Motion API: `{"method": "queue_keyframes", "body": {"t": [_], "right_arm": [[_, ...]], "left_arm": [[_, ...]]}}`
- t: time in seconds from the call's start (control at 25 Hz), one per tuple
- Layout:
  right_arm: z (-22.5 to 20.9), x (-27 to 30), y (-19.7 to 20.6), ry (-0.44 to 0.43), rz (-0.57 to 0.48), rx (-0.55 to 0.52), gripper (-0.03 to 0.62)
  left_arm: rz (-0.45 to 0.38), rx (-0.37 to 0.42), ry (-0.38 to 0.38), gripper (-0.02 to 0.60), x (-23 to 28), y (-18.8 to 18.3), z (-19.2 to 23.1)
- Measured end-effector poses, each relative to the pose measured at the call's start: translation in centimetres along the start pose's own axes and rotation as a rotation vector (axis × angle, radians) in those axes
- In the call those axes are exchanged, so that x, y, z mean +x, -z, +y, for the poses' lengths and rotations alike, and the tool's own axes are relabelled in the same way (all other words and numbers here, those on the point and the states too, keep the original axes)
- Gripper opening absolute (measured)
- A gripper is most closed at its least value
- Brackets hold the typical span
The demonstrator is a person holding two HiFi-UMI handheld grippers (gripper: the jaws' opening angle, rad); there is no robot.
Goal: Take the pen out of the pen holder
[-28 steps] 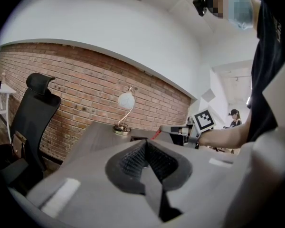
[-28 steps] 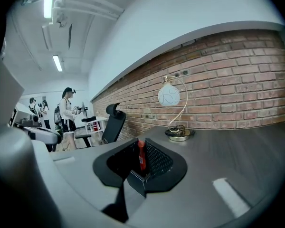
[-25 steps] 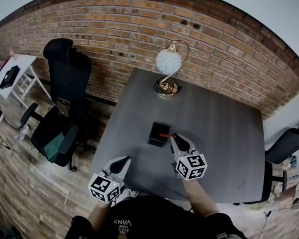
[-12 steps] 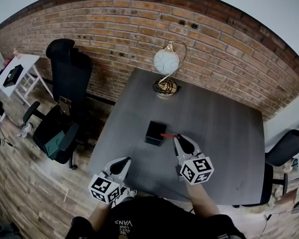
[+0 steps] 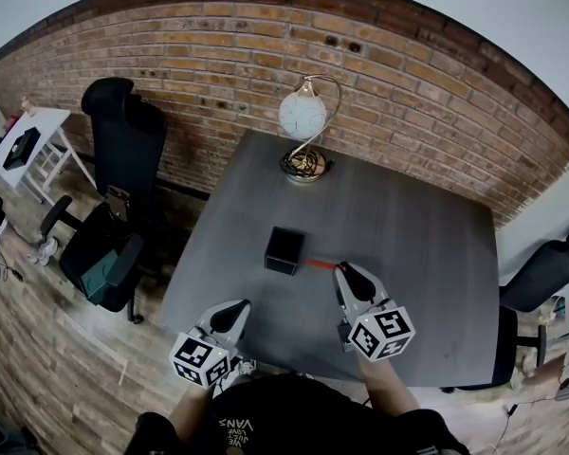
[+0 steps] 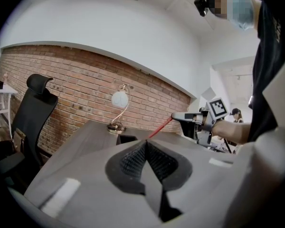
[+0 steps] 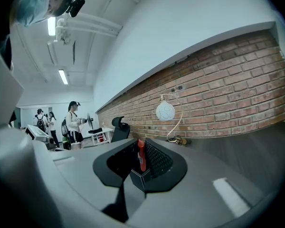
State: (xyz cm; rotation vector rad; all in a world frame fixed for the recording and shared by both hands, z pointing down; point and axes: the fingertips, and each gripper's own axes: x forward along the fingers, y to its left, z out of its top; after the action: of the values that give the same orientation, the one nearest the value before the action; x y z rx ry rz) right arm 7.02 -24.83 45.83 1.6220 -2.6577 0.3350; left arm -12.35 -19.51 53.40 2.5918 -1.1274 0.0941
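The black square pen holder (image 5: 284, 250) stands near the middle of the grey table (image 5: 408, 226). A red pen (image 5: 320, 263) hangs just right of the holder, pointing back toward it, with my right gripper (image 5: 342, 269) shut on its end. In the right gripper view the pen (image 7: 141, 156) stands upright between the pads. From the left gripper view the pen (image 6: 160, 127) slants down from the right gripper (image 6: 180, 116) toward the holder (image 6: 127, 138). My left gripper (image 5: 238, 307) hovers at the table's near edge, its jaws (image 6: 146, 145) shut on nothing.
A desk lamp (image 5: 299, 117) with a white globe stands at the table's far edge before the brick wall. A black office chair (image 5: 123, 159) is left of the table, another (image 5: 545, 278) at the right. People stand far off in the right gripper view.
My right gripper has drawn the pen up and to the right, away from the holder's opening. The left gripper has shifted only slightly.
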Motion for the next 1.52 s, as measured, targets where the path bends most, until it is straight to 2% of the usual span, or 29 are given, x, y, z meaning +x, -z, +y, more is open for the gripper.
{"method": "queue_keyframes", "body": {"t": [0.24, 0.88, 1.52], "right_arm": [[-0.5, -1.9, 0.7, -0.001, 0.01, 0.016, 0.049], [-2.3, -5.9, 2.4, -0.049, 0.044, 0.047, 0.049], [-5.0, -9.6, 4.5, -0.089, 0.099, 0.061, 0.049]], "left_arm": [[-0.001, 0.006, -0.003, 0.052, 0.2, -0.1, -1.4], [-0.017, 0.0, -0.08, 0.052, -0.1, 0.7, -5.0], [-0.029, -0.014, -0.126, 0.052, 0.9, 2.1, -9.4]]}}
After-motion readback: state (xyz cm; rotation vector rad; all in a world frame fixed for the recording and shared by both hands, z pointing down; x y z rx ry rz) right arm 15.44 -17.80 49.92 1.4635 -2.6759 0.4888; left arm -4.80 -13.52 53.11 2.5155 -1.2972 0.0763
